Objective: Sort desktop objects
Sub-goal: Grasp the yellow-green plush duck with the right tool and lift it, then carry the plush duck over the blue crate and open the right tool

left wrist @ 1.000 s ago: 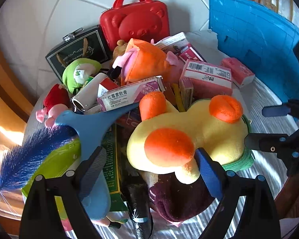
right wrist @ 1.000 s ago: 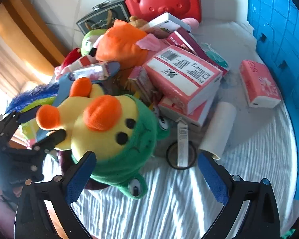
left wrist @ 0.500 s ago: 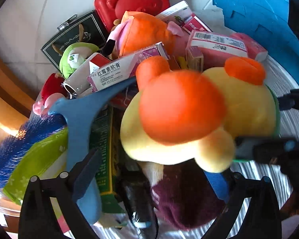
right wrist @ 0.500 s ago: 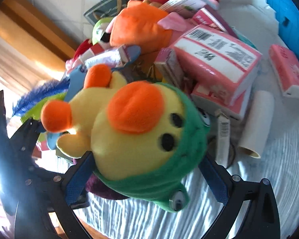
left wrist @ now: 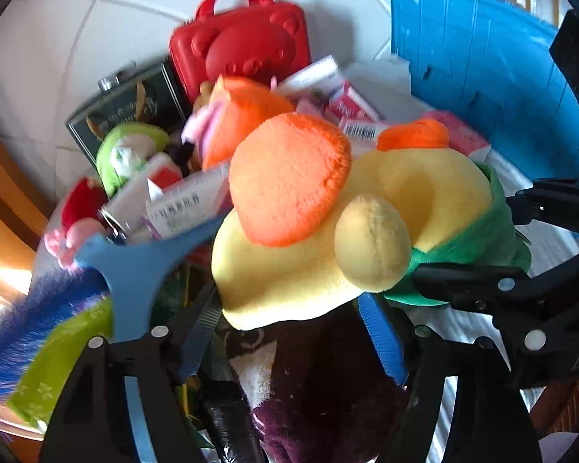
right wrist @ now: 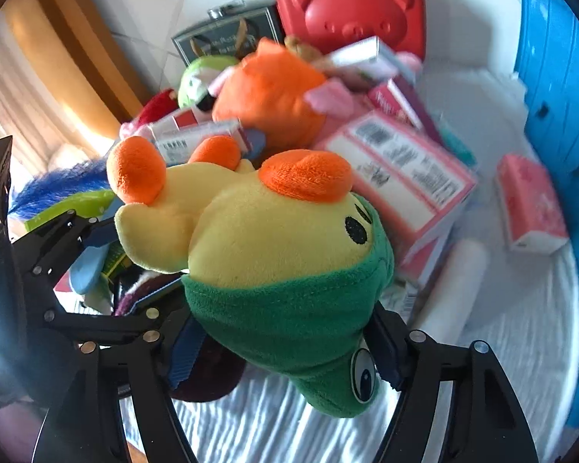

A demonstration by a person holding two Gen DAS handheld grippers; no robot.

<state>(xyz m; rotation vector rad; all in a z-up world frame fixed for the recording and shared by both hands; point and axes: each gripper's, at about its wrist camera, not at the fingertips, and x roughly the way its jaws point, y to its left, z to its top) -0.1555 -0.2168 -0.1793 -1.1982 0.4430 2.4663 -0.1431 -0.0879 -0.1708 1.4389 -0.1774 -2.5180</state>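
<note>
Yellow plush duck with orange feet and a green frog hood (left wrist: 328, 239) fills the left wrist view, its body sitting between the closing left tongs (left wrist: 289, 332), blue pads at both flanks; in the right wrist view the duck's green hood (right wrist: 289, 308) is pinched by the closing right tongs (right wrist: 285, 351), above the white-clothed surface (right wrist: 501, 366).

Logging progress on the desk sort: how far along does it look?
Barely begun. In hand: both grippers, left gripper and right gripper, are closing on the yellow duck plush. Left: the pile, with the red bear case, pink boxes and orange plush; nothing looks sorted yet.
</note>
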